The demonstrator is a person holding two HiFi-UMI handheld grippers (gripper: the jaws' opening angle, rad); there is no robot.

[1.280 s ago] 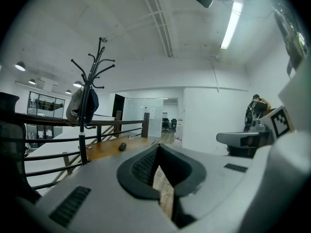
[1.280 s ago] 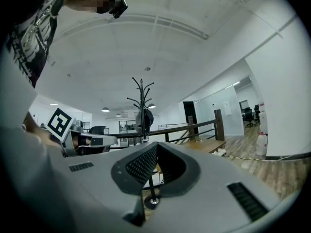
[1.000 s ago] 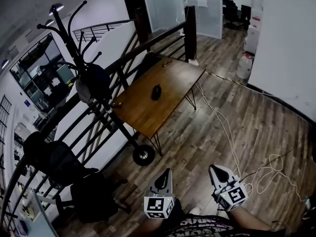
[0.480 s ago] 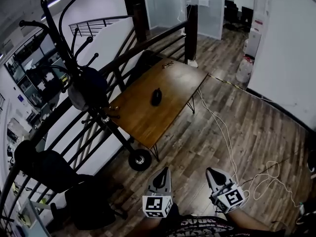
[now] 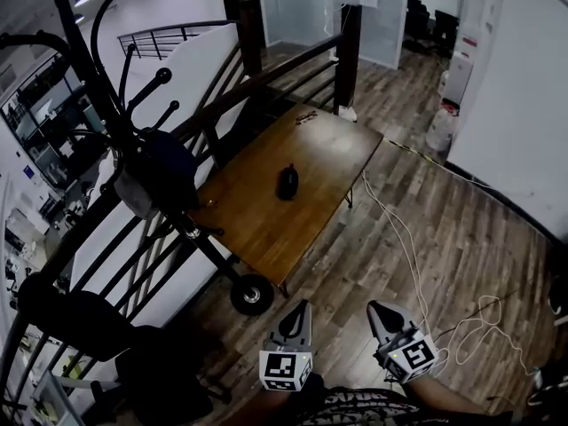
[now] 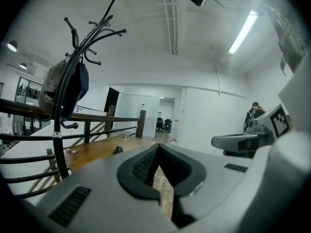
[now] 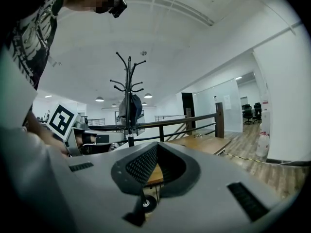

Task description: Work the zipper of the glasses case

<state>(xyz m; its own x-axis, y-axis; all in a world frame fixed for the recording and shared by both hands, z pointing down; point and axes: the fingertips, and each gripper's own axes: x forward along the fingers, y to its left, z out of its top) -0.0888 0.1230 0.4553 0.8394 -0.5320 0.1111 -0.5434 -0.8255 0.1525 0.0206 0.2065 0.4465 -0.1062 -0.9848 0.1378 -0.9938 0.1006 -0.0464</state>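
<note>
Both tongs are held low at the bottom edge of the head view, side by side and pointing ahead toward the worktop (image 5: 266, 216). The left tongs (image 5: 300, 309) are pressed together with nothing between them, and the right tongs (image 5: 377, 311) are pressed together and empty too. Neither touches anything.

The case (image 5: 287, 182), a small dark oval, lies near the middle of the wooden worktop, well apart from both tongs. Its zipper is too small to make out.

Compared with 1 second ago, the worktop sits larger and lower in the head view, and the case has slid down the frame with it, so the person has come nearer. The coat rack (image 5: 133, 140) at the left has also grown and now reaches past the top edge. The dark bag (image 5: 164, 169) hanging on it covers more of the railing (image 5: 266, 74) behind. The tongs keep the same spacing and the same closed state as before.

A pale cable (image 5: 404, 238) trails over the wooden floor (image 5: 461, 229) to the right of the worktop.
</note>
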